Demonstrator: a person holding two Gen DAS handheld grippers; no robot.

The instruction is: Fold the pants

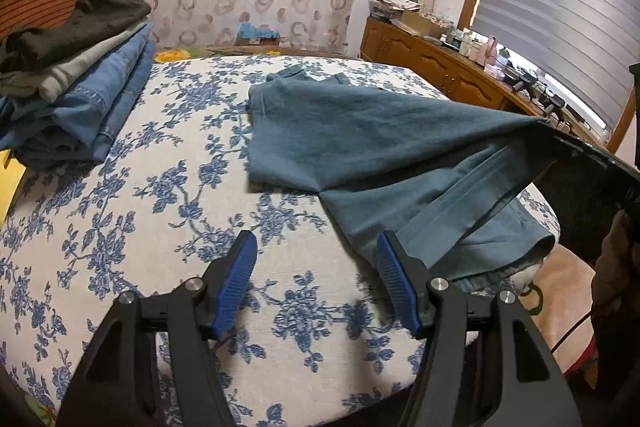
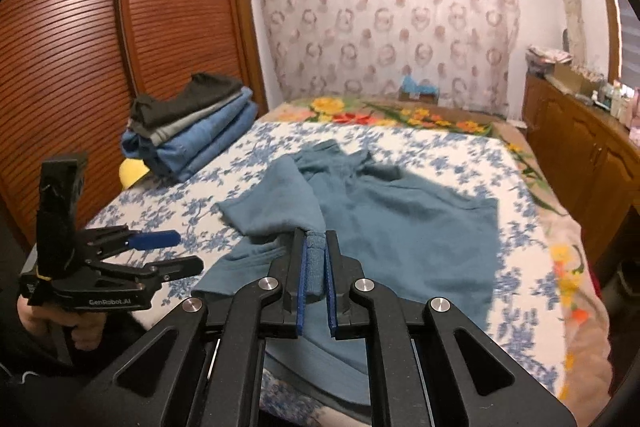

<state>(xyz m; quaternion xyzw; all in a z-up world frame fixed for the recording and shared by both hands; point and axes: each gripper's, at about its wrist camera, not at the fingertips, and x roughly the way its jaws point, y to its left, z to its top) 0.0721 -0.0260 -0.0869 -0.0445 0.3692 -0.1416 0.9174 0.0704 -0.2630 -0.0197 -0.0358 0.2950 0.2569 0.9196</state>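
Observation:
Teal pants (image 1: 360, 143) lie on a bed with a blue-flowered cover (image 1: 160, 211); they also show in the right wrist view (image 2: 400, 227). My right gripper (image 2: 316, 247) is shut on a bunched hem of one pant leg and holds it lifted above the bed, so the leg stretches up from the cloth. My left gripper (image 1: 316, 247) is open and empty just above the cover, left of the other pant leg; its right finger (image 1: 394, 275) is at that leg's edge. It also shows in the right wrist view (image 2: 176, 251).
A stack of folded clothes (image 1: 76, 79), dark, grey and denim, sits at the bed's far left, also in the right wrist view (image 2: 192, 123). A wooden sideboard (image 1: 440, 63) with clutter runs along the right. A slatted wardrobe (image 2: 100, 67) stands left. A yellow object (image 2: 134, 171) lies by the stack.

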